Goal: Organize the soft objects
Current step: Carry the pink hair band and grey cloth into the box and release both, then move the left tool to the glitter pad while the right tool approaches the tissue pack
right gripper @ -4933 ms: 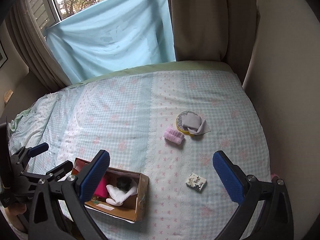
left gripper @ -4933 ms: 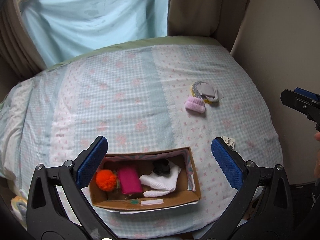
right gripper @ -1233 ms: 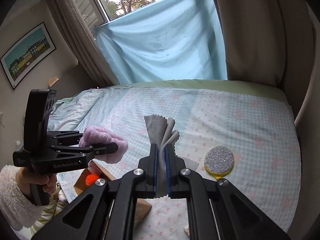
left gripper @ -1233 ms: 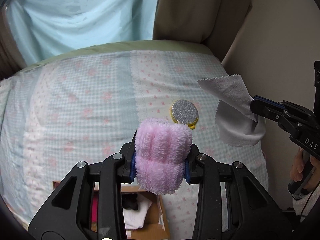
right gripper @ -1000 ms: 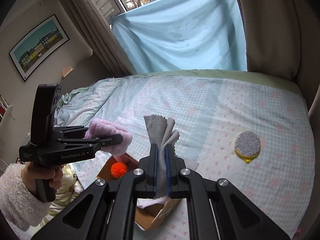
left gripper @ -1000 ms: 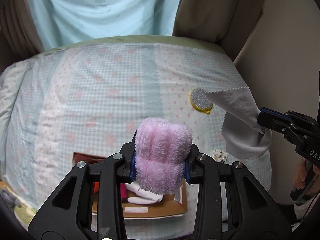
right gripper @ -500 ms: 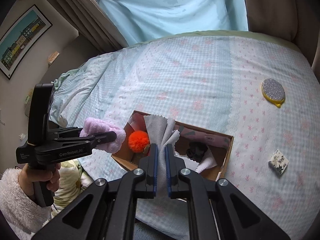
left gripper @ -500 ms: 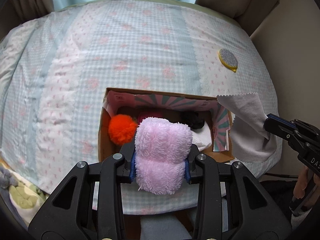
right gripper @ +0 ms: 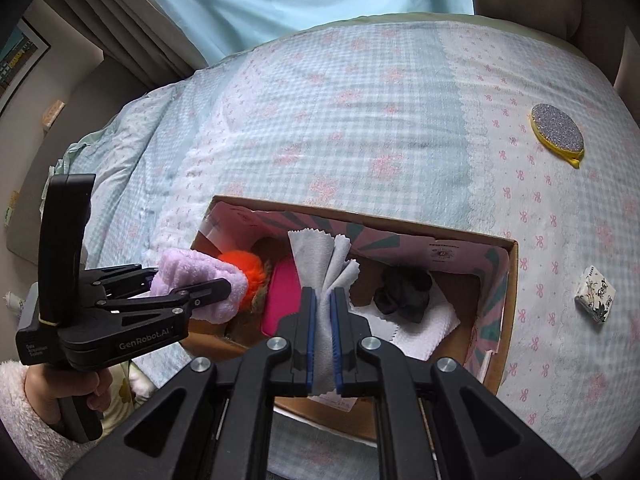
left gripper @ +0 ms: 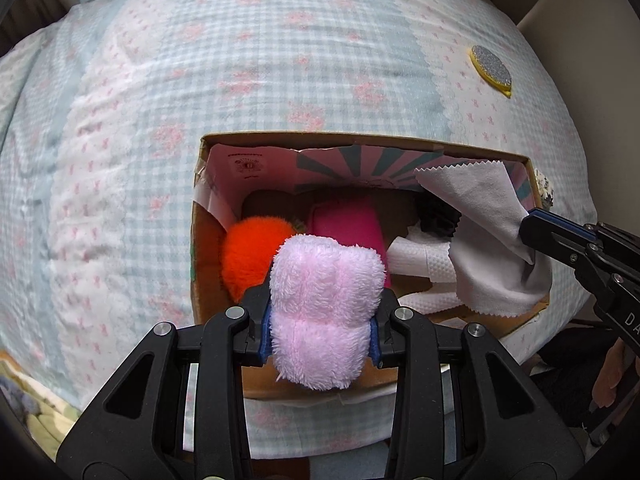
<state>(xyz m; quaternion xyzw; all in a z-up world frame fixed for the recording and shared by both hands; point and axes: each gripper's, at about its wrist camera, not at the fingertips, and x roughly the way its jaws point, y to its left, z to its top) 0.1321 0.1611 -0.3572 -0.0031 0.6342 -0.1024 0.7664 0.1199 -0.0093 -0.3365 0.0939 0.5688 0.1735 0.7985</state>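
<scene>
Pink fluff (left gripper: 326, 312) is squeezed in the left gripper (left gripper: 320, 332) and a cloth (right gripper: 322, 276) in the right gripper (right gripper: 322, 350), both over the box (right gripper: 502, 320), not dropped yet.

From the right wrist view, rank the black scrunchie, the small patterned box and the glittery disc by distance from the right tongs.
1. Black scrunchie: inside the cardboard box, just right of the right tongs.
2. Small patterned box: on the bed, right.
3. Glittery disc: far right corner.

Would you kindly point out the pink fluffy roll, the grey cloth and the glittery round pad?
pink fluffy roll (left gripper: 324, 304), left wrist view, front face.
grey cloth (right gripper: 320, 264), right wrist view, upper fold.
glittery round pad (right gripper: 557, 129), right wrist view, silver top.
</scene>
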